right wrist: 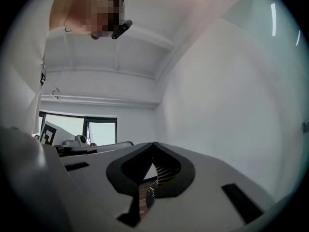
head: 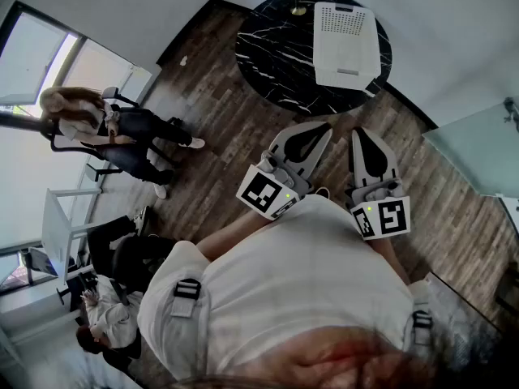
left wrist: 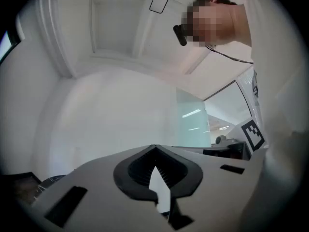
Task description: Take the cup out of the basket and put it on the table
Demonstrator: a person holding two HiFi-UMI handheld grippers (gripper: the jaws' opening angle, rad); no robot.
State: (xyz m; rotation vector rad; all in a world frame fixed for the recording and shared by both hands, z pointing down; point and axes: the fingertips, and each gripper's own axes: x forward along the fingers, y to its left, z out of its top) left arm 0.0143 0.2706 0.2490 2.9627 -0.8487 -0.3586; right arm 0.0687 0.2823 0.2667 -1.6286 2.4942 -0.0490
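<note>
A white perforated basket [head: 346, 43] stands on a round black marble table [head: 276, 51] at the top of the head view. No cup shows in any view; the basket's inside is hidden from here. Close to my chest, my left gripper [head: 323, 126] and right gripper [head: 360, 133] sit side by side, both pointing toward the table and well short of it. In the left gripper view the left gripper [left wrist: 154, 148] has its jaws closed tip to tip with nothing between them, facing a bare white wall. The right gripper [right wrist: 154, 144] is likewise shut and empty.
Wooden floor [head: 227, 112] lies between me and the table. Seated people [head: 122, 132] and desks and chairs fill the left side of the head view. A glass partition [head: 478, 152] runs along the right. A small gold object [head: 298, 8] sits at the table's far edge.
</note>
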